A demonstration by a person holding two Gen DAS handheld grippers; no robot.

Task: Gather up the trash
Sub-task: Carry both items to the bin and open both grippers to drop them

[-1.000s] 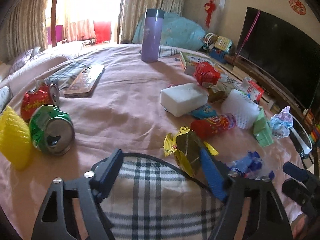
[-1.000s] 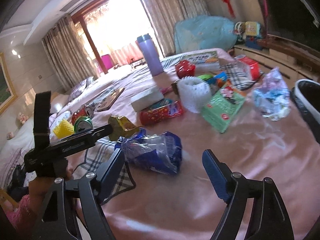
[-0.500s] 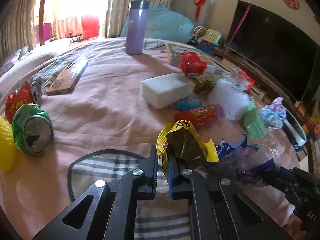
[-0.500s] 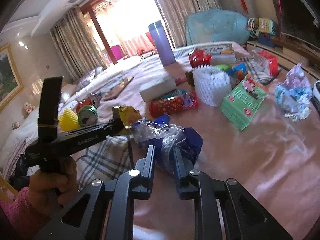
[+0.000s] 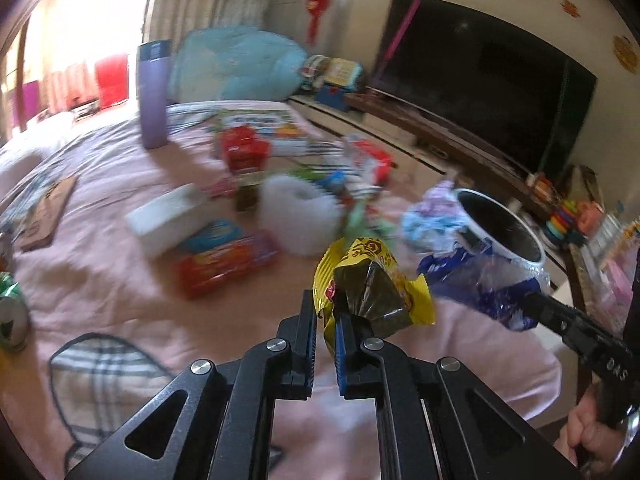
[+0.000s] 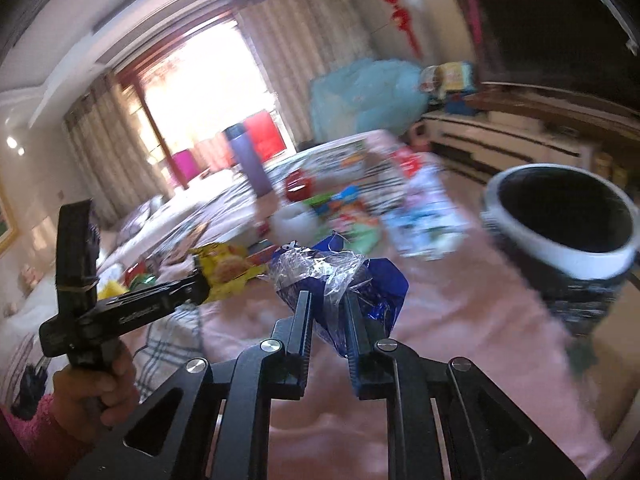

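My left gripper is shut on a crumpled yellow snack wrapper and holds it above the pink bedspread. My right gripper is shut on a blue and clear plastic wrapper, also lifted. In the left wrist view the blue wrapper hangs to the right, in front of the trash bin. In the right wrist view the bin, black inside with a white rim, stands to the right beyond the bed edge, and the left gripper with the yellow wrapper is at the left.
More litter lies on the bed: a red biscuit pack, a white foam net, a white box, a crumpled pale bag, crushed cans. A purple bottle stands at the back. A TV is at right.
Both grippers closed on their wrappers, lifted them off the bed, and swung right toward the bin, which now looms much closer.
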